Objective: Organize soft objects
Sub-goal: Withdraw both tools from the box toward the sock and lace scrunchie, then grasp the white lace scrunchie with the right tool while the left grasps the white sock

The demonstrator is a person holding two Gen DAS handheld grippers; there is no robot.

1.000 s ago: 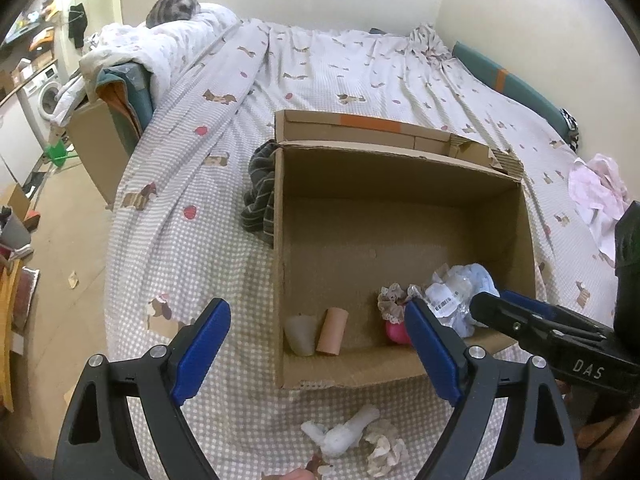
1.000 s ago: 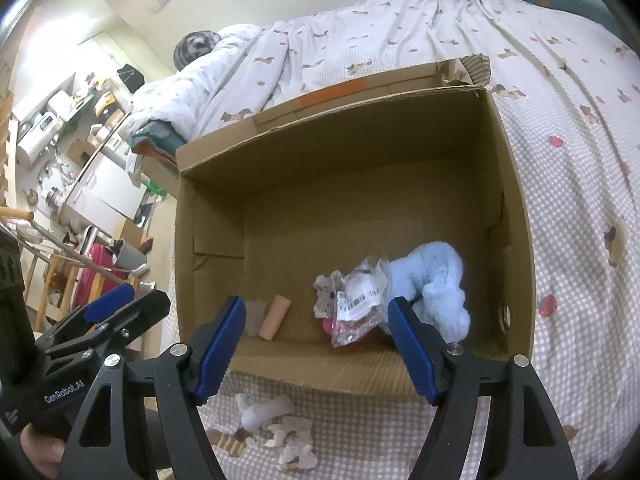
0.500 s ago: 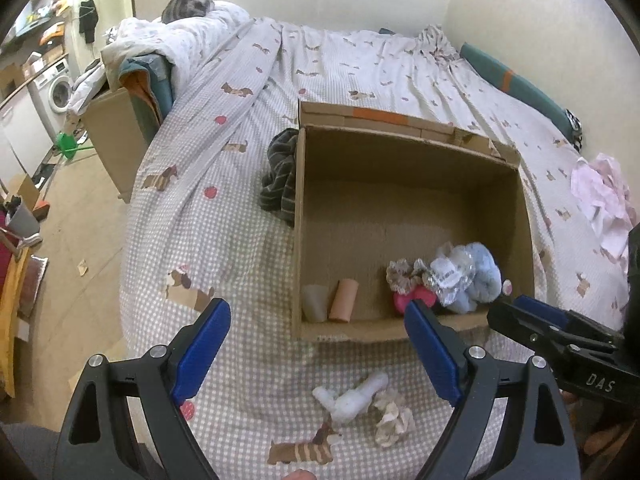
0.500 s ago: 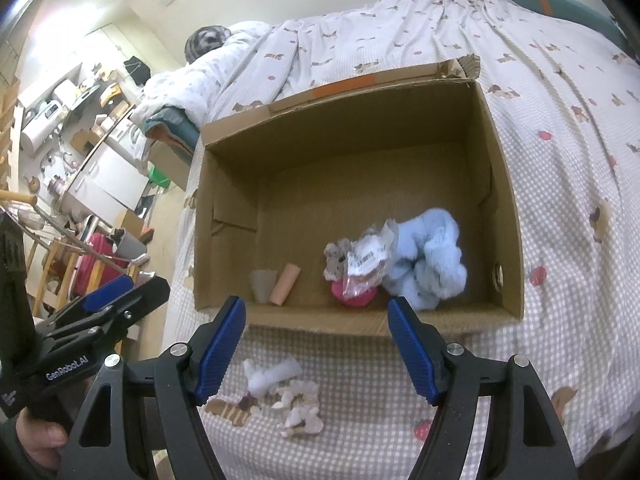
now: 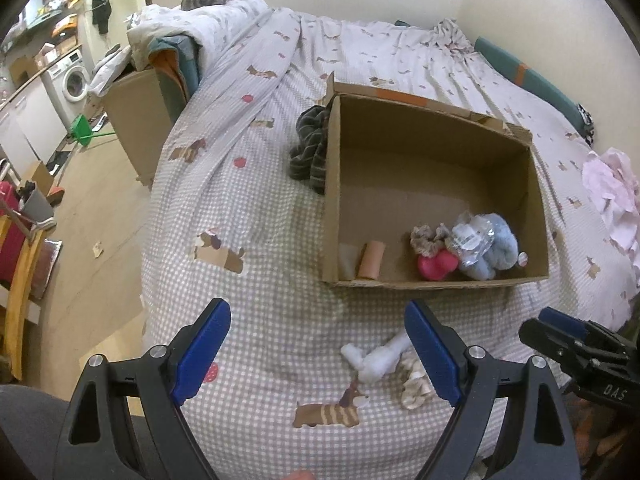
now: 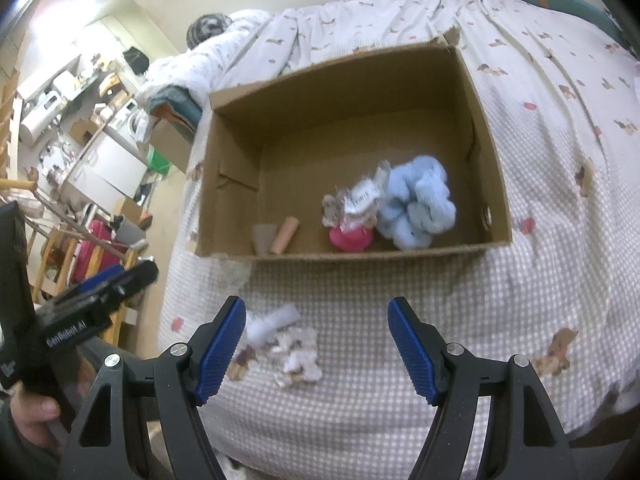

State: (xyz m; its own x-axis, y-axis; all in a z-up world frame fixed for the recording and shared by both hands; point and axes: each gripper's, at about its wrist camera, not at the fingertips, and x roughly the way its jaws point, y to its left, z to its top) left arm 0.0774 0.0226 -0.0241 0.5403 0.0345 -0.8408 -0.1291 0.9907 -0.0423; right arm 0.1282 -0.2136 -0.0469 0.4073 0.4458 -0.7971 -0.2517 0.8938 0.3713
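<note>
Both grippers have been drawn back from the open brown cardboard box toward the near edge of the bed, so a next pick is judged due. The left gripper and right gripper are held apart and empty. A limp white fabric piece and a crumpled beige frilly scrunchie lie outside; a fluffy blue bundle rests inside.
</note>
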